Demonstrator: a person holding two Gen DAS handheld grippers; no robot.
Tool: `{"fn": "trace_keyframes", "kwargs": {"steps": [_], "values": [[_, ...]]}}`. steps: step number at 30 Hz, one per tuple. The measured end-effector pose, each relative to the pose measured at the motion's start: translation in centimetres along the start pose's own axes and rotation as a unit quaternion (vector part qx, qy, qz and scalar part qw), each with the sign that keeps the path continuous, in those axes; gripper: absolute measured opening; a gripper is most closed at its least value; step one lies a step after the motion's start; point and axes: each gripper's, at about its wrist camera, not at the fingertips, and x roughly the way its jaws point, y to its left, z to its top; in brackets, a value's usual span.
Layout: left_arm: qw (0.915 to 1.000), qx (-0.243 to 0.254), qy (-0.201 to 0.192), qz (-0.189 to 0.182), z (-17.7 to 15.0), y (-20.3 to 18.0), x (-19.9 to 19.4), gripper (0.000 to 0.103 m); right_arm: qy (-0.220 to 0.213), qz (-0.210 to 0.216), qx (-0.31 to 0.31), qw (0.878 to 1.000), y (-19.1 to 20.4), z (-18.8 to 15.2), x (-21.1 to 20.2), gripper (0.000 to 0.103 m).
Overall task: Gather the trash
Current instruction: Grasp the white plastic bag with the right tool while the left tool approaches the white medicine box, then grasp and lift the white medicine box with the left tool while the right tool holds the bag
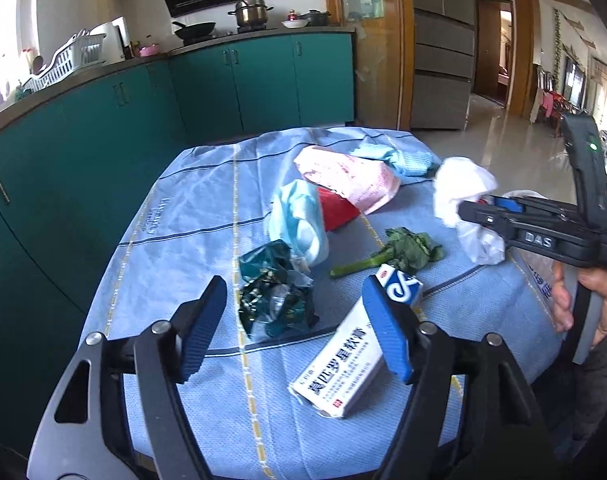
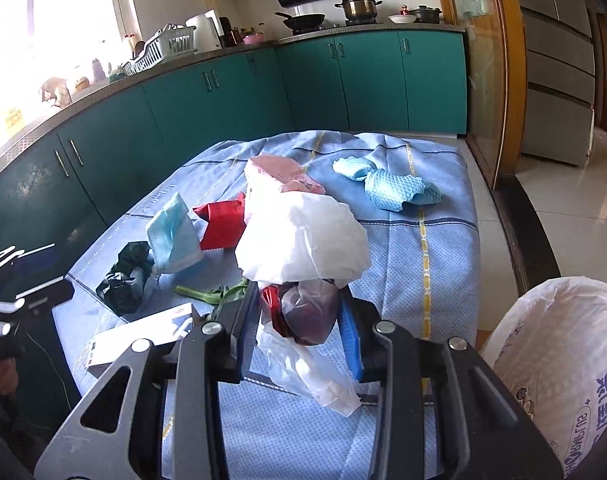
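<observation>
Your right gripper (image 2: 299, 320) has its jaws clenched on a white plastic bag (image 2: 303, 236) with something red inside, held up over the blue cloth (image 2: 443, 240) on the desk. Your left gripper (image 1: 295, 320) hangs with jaws released, above the crumpled green wrapper (image 1: 275, 296) and just beside the medicine box (image 1: 339, 364). The face mask (image 1: 299, 220), veggie scrap (image 1: 399, 254), pink bag (image 1: 347, 176) and blue rag (image 2: 387, 184) lie scattered on the cloth. A printed trash bag (image 2: 559, 360) sits off the desk's right edge.

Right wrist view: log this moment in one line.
right tool: shut on white plastic wad | left tool: open, over green wrapper | trash bag: right edge
</observation>
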Motion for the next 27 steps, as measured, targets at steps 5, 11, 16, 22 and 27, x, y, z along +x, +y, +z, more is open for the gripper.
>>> {"fn": "trace_keyframes", "kwargs": {"steps": [5, 11, 16, 22, 27], "values": [[1.0000, -0.005, -0.001, 0.008, 0.1, 0.7, 0.5, 0.075, 0.021, -0.036, 0.003, 0.999, -0.7, -0.5, 0.7, 0.038], [0.9999, -0.008, 0.003, 0.008, 0.1, 0.8, 1.0, 0.080, 0.022, -0.077, -0.010, 0.997, -0.5, -0.5, 1.4, 0.061], [0.9999, -0.006, 0.006, 0.010, 0.2, 0.8, 1.3, 0.083, 0.018, -0.081, -0.010, 0.997, -0.6, -0.6, 1.5, 0.070], [0.9999, -0.004, 0.005, 0.012, 0.2, 1.1, 1.7, 0.087, 0.010, -0.076, -0.009, 0.997, -0.5, -0.5, 1.3, 0.077], [0.9995, 0.019, 0.024, 0.003, -0.3, 0.5, 2.8, 0.087, 0.034, -0.098, -0.032, 0.994, 0.1, -0.9, 2.3, 0.078]]}}
